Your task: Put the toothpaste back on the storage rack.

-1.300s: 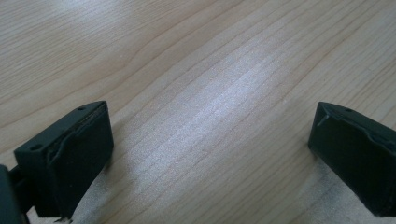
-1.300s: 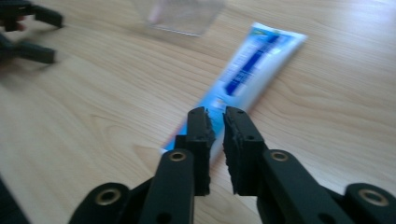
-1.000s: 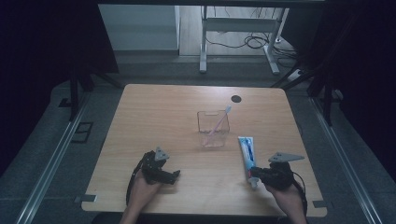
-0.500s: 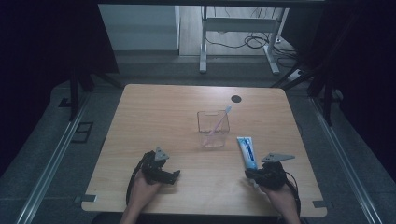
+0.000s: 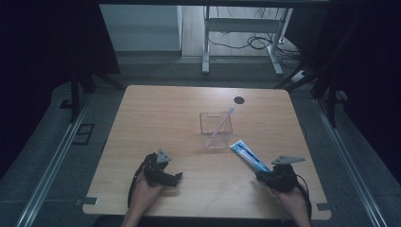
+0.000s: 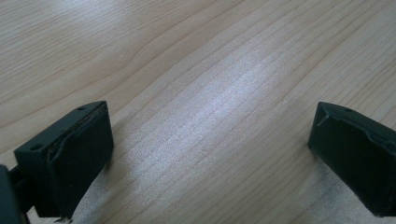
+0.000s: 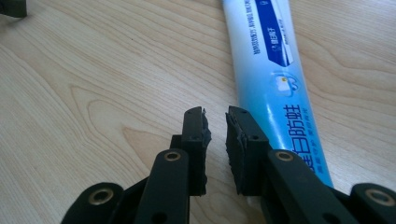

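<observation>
The toothpaste tube (image 5: 249, 158), blue and white, lies flat on the table's near right, slanting toward the far left.

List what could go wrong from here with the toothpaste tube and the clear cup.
The right claw is nearly closed with nothing between its pads, beside the toothpaste tube; going in like this, it may push the tube rather than grip it. The clear cup stands close to the tube's far end with a toothbrush leaning in it; a swung tube could tip it.

Left hand-held gripper (image 5: 178, 177): black, grey 3-cornered plate, black cable. Right hand-held gripper (image 7: 215, 126): 2 black screwed jaws.
</observation>
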`<move>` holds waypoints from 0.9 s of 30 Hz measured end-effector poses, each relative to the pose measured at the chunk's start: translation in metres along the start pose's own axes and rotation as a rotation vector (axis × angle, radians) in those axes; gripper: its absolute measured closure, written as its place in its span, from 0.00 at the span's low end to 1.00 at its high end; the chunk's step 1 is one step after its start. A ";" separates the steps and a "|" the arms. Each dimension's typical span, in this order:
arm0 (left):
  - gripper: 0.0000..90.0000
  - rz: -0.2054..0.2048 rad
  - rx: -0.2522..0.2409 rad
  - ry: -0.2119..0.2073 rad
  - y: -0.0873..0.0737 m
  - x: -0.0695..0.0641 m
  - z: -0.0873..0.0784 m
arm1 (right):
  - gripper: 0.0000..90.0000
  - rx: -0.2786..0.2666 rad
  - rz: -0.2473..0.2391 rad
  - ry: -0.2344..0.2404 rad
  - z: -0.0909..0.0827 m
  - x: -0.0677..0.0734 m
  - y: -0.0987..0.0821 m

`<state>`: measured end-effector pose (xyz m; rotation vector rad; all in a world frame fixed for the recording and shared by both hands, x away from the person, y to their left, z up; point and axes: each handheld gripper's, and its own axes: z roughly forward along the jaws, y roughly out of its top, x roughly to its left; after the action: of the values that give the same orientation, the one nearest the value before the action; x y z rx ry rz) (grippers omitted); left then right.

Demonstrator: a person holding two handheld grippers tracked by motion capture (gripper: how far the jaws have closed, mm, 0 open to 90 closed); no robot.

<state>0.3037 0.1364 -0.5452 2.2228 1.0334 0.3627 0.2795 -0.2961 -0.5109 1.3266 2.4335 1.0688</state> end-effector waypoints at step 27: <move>0.00 0.002 0.000 0.000 0.000 0.000 0.000 | 0.36 0.070 -0.075 -0.045 -0.007 -0.013 0.031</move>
<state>0.3038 0.1366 -0.5452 2.2241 1.0316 0.3631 0.3048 -0.2989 -0.4878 1.2541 2.4870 0.9339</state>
